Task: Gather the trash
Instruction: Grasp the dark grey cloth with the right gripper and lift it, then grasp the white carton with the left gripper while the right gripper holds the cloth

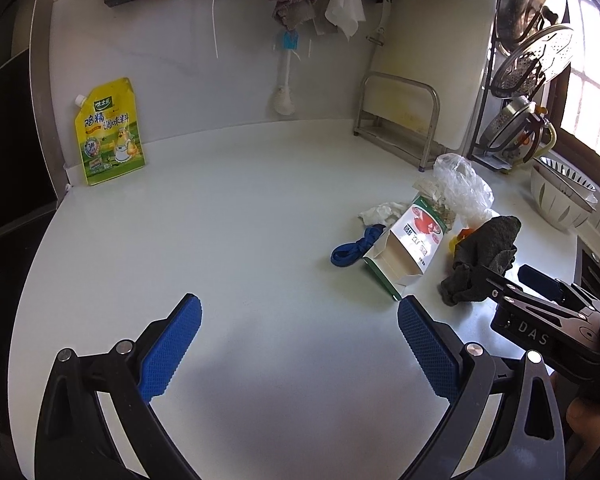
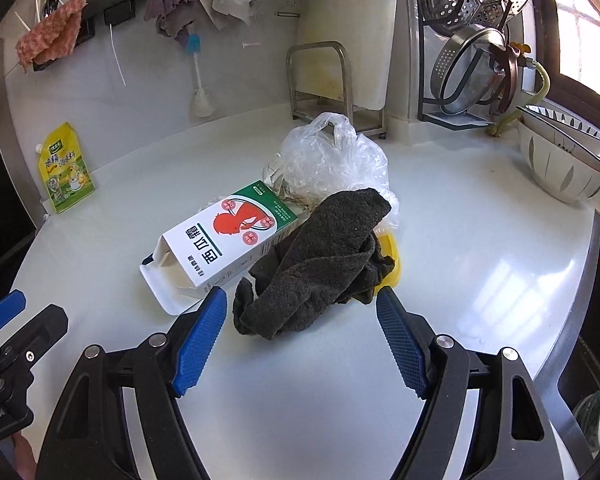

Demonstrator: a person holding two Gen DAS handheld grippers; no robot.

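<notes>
A: Tools? 
B: Left tool (image 1: 299, 314) spread wide, nothing in it, over bare white bench (image 1: 228, 216). Right tool (image 2: 301, 306) also wide, holding nothing, fingertips either side of the near end of the dark cloth (image 2: 316, 264).

A: Trash location? 
B: Mid-bench heap. Open carton (image 2: 228, 240) lying on its side, dark cloth draped against it, clear plastic bag (image 2: 332, 160) behind, yellow piece (image 2: 390, 256) under the cloth. Left view adds a blue cord (image 1: 354, 250) and crumpled tissue (image 1: 380, 213) beside the carton.

A: Else? 
B: Yellow seasoning pouch (image 1: 110, 132) against the wall, well apart. Bowls (image 2: 568, 164) far right.
</notes>
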